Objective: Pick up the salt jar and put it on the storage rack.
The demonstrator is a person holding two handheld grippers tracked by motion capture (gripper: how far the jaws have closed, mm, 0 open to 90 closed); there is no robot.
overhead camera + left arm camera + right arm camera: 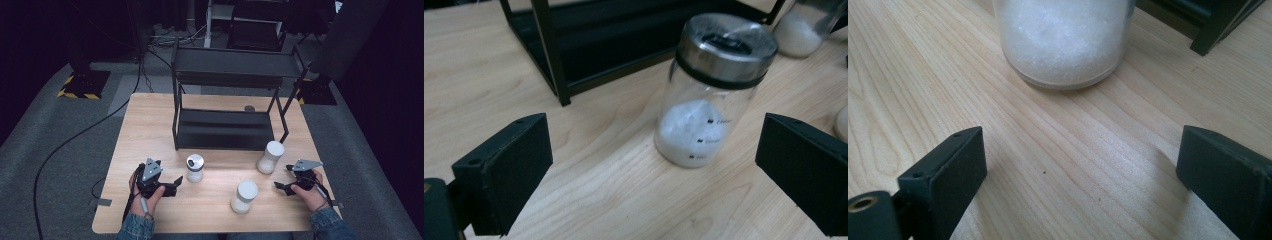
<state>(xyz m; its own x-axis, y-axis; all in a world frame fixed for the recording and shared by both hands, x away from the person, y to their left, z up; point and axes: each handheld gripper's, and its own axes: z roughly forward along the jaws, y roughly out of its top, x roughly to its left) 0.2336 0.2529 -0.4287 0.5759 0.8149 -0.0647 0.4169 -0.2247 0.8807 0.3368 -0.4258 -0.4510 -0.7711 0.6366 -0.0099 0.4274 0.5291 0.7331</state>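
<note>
1. The left gripper [651,175] is held wide open just near of the steel-lidded jar [709,95], which stands upright on the table [150,125], left of centre.
2. The right gripper [1080,185] is likewise spread, empty, before a full white jar [1063,35].
3. A tall jar could be tipped by an off-centre closing.
4. That jar's top is cut off; farther back, the black rack [225,127] shelves are hard to read.

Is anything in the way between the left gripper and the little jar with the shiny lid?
No. The left gripper is open, and bare wood of the table lies between its fingers and the jar.
</note>
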